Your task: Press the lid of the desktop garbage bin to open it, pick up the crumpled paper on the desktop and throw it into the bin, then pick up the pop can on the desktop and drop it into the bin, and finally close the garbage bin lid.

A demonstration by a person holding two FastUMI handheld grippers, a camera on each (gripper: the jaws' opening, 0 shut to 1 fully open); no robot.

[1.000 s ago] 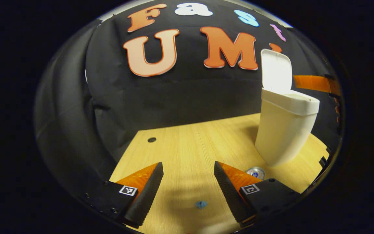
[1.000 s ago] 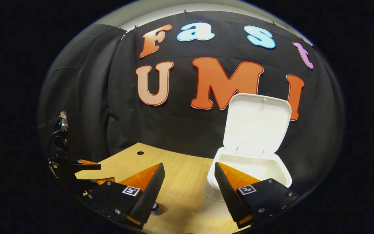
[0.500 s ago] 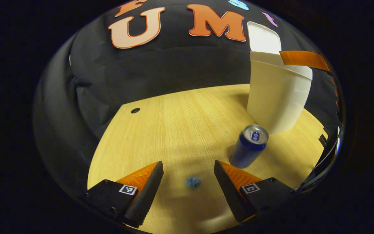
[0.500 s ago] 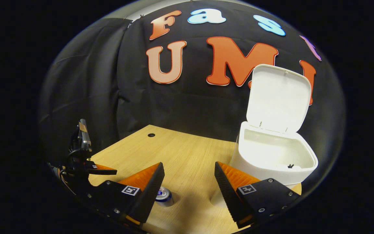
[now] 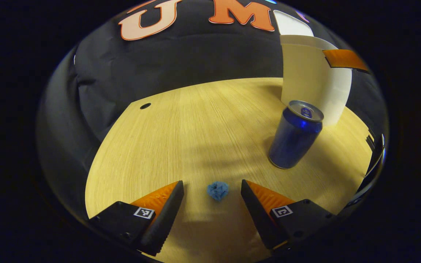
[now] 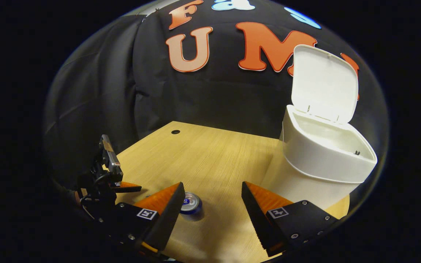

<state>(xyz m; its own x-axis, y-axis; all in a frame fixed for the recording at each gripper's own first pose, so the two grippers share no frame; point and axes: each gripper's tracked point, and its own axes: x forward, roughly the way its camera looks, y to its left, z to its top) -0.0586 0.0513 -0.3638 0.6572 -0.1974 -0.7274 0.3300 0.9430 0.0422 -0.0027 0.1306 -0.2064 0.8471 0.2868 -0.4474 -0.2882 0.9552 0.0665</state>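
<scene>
Crumpled paper, a small blue wad on the wooden surface, now lies between the wide-spread tips of my left gripper in the left gripper view, where half a second ago it sat lower and farther from them, so I judge I am lined up to pinch it; the pop can stands upright to the right, near the bin, whose top is cut off here. In the right gripper view my right gripper hangs wide and empty, the bin's lid stands open, and the can is half hidden behind my left finger.
</scene>
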